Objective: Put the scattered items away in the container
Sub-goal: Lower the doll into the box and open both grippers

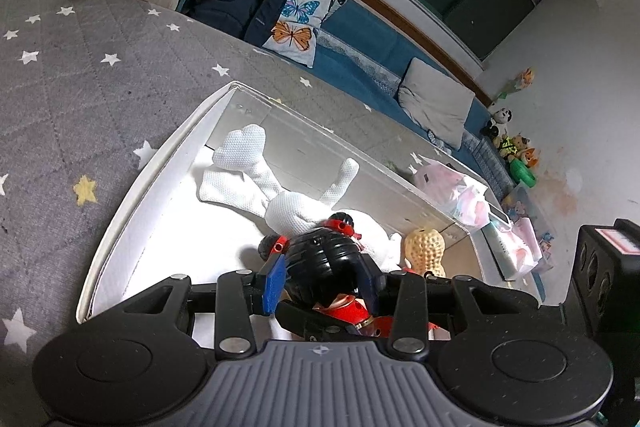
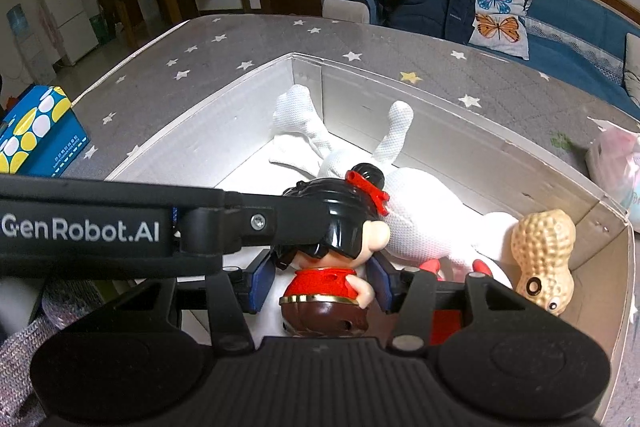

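Nearest, at the box's (image 2: pixel 224 143) near wall, the doll (image 2: pixel 322 281) stands upright, long axis vertical, black-haired head up, face turned towards the white plush (image 2: pixel 420 211). The left gripper (image 1: pixel 324 279) is clenched on its head, probably to steady it while it is set in. The right gripper (image 2: pixel 322 285) straddles the red torso; I cannot tell whether its pads press. Whether the doll's base rests on the box floor is hidden. Beyond, the plush lies lengthwise along the floor; the peanut toy (image 2: pixel 544 251) leans in the right corner. A pink packet (image 2: pixel 616 163) waits outside the far wall
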The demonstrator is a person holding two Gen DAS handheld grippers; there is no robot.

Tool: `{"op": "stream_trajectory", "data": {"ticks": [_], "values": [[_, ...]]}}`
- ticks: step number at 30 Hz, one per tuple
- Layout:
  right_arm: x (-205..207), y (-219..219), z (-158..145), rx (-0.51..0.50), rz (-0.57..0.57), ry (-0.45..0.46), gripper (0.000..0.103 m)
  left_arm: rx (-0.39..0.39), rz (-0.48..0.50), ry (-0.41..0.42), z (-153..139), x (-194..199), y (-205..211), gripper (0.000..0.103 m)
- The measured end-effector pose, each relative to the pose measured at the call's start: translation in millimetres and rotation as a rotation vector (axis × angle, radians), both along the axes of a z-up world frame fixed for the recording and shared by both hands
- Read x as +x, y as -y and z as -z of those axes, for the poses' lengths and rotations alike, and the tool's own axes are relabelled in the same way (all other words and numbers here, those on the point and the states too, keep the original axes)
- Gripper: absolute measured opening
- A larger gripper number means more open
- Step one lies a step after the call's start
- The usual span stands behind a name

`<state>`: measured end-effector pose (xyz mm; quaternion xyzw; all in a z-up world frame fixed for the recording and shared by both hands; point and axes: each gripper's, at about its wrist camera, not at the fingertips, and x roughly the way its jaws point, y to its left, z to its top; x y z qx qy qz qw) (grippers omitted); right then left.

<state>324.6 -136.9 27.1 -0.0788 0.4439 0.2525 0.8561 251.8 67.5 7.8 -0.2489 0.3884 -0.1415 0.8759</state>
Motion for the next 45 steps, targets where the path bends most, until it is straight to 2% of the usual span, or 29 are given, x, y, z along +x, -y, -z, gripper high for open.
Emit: {"op": "stream_trajectory", "data": {"ticks": [7,11,22,33,36,45], "values": [[0,0,0,-0.002,0.0,-0.001,0.051,0.015,0.01,-0.001,0,0,1,0.042],[0,2,1,0.008,0.008,0.003,0.056,0.022,0.011,0.0,-2,-1,2,0.042],[-7,5,-6,0.027,0.029,0.028,0.057,0.027,0.005,0.011,-7,-6,1,0.042],[-31,12,-30,0.077,0.048,0.111,0.058,0.033,-0.01,0.08,-28,-33,-8,0.042],[-41,14,-36,0.092,0.049,0.141,0.065,0.04,-0.019,0.097,-32,-43,-10,0.042],[-71,18,-46,0.139,0.048,0.216,0.067,0.075,-0.058,0.143,-39,-75,-17,0.042]]}}
